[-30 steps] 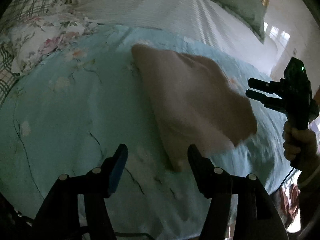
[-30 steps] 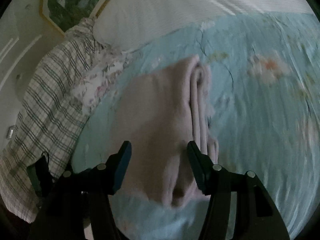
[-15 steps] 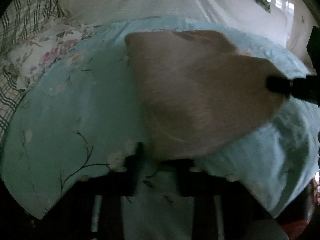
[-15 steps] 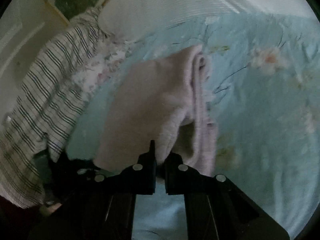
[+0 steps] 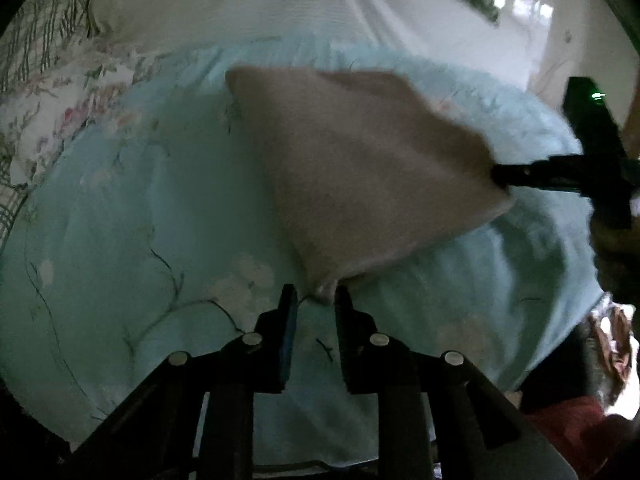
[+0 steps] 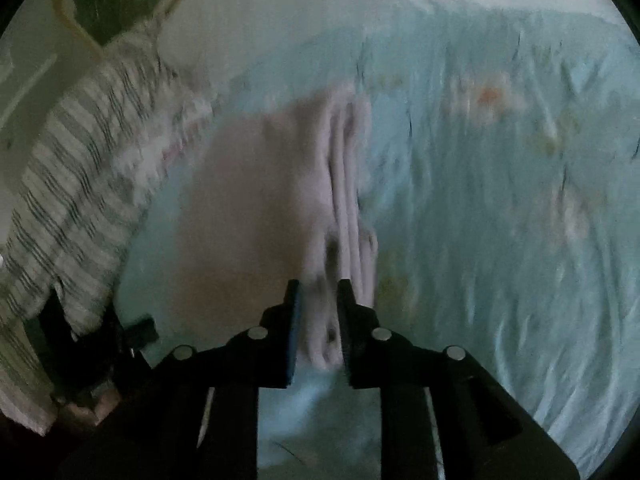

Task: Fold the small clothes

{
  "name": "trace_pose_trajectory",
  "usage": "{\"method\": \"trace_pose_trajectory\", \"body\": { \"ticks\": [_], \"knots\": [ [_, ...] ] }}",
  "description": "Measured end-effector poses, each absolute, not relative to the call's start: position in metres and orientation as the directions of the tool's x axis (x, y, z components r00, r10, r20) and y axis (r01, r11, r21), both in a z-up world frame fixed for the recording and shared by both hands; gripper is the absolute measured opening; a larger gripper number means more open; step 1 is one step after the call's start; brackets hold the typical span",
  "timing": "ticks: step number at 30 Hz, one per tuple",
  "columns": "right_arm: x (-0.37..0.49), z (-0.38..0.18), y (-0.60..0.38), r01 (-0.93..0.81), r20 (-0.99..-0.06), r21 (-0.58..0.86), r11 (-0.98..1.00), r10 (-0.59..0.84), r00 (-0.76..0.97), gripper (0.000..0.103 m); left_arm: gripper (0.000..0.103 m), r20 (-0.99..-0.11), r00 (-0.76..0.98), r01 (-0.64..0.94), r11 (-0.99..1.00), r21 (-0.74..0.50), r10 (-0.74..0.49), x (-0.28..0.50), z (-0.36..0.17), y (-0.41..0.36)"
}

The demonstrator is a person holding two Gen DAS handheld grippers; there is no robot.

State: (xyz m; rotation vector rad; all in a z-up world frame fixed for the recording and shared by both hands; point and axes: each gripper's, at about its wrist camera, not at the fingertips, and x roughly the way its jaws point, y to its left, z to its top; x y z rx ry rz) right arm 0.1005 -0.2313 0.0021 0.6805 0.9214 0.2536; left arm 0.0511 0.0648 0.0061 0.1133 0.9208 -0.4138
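A folded pale pink garment [image 5: 360, 168] lies on a light blue floral bedspread [image 5: 120, 220]. My left gripper [image 5: 316, 300] is shut on the garment's near corner. In the right wrist view the garment [image 6: 256, 200] shows its stacked folded layers on the right edge. My right gripper [image 6: 318, 292] is shut on the near end of those layers. The right gripper also shows in the left wrist view [image 5: 500, 174], pinching the garment's right corner. The garment looks slightly lifted and stretched between the two grippers.
A white floral pillow [image 5: 52, 112] and a plaid cloth [image 6: 68, 200] lie at the left side of the bed. A white striped sheet [image 5: 280, 0] covers the far part. The bed edge drops off at the right [image 5: 560, 320].
Both grippers were open one second ago and have closed on the garment's corners. The near edge of the garment has risen a little off the bedspread.
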Motion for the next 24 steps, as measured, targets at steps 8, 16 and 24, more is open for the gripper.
{"method": "trace_pose_trajectory", "body": {
  "ticks": [8,16,24],
  "knots": [
    [0.202,0.012,-0.205,0.033,-0.54,0.708,0.705,0.512,0.668,0.02,0.024,-0.687,0.517,0.47,0.84,-0.272,-0.511,0.087,0.024,0.054],
    [0.246,-0.064,-0.23,0.264,-0.69,0.614,0.744,0.344,0.637,0.0,0.023,-0.744,0.451,0.451,0.845,-0.286,-0.493,0.104,-0.025,0.029],
    [0.246,-0.06,-0.234,0.263,-0.703,0.589,0.764,0.324,0.634,0.0,0.024,-0.757,0.447,0.455,0.85,-0.266,-0.476,0.106,-0.026,0.015]
  ]
}}
